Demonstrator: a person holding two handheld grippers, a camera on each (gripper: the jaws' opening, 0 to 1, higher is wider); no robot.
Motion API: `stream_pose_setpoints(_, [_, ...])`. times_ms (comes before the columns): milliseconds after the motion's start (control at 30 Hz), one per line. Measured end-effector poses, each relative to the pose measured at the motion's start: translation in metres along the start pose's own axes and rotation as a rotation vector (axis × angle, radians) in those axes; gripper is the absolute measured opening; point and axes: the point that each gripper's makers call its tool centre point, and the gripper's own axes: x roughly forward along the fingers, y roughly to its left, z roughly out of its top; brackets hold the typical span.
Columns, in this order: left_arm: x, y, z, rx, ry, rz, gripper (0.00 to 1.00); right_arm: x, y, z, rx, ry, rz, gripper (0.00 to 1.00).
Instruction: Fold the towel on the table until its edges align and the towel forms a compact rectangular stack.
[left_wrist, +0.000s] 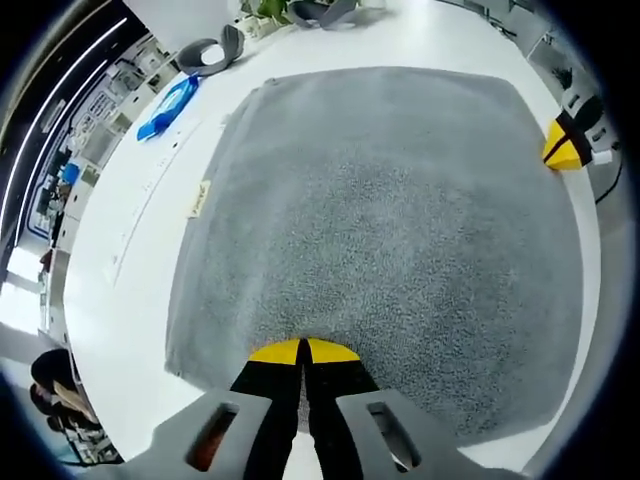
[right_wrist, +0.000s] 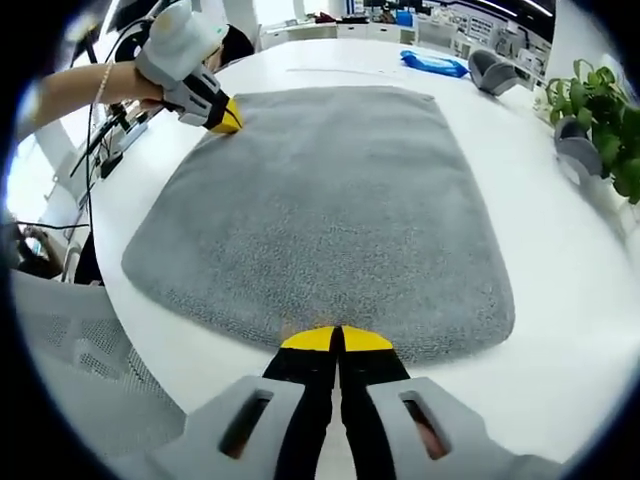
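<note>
A grey towel (left_wrist: 380, 230) (right_wrist: 320, 200) lies spread flat on the white table (left_wrist: 120, 260) (right_wrist: 570, 290). A small tan label (left_wrist: 200, 198) shows at its left edge. My left gripper (left_wrist: 302, 350) has its yellow-tipped jaws shut on the towel's near edge. From the right gripper view it sits at the far left corner (right_wrist: 228, 120), held by a hand (right_wrist: 95, 90). My right gripper (right_wrist: 336, 338) is shut on the near edge of the towel. In the left gripper view it rests at the towel's far right edge (left_wrist: 562, 148).
A blue packet (left_wrist: 165, 108) (right_wrist: 435, 63) and grey looped items (left_wrist: 212, 52) (right_wrist: 487, 68) lie beyond the towel. A green plant (right_wrist: 600, 110) stands at the table's edge. A white mesh chair (right_wrist: 60, 340) is beside the table. Cables (right_wrist: 110, 140) trail near the left gripper.
</note>
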Motion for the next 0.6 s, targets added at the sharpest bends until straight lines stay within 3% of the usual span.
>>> stream_pose_setpoints(433, [0.005,0.008,0.011,0.001,-0.047,0.011,0.0,-0.003,0.024,-0.008,0.038,-0.026,0.147,0.0])
stream_pose_setpoints(600, [0.007,0.009,0.014,0.004,-0.045,0.016,0.0,-0.002,0.027,-0.007,0.021,-0.017,0.141,0.0])
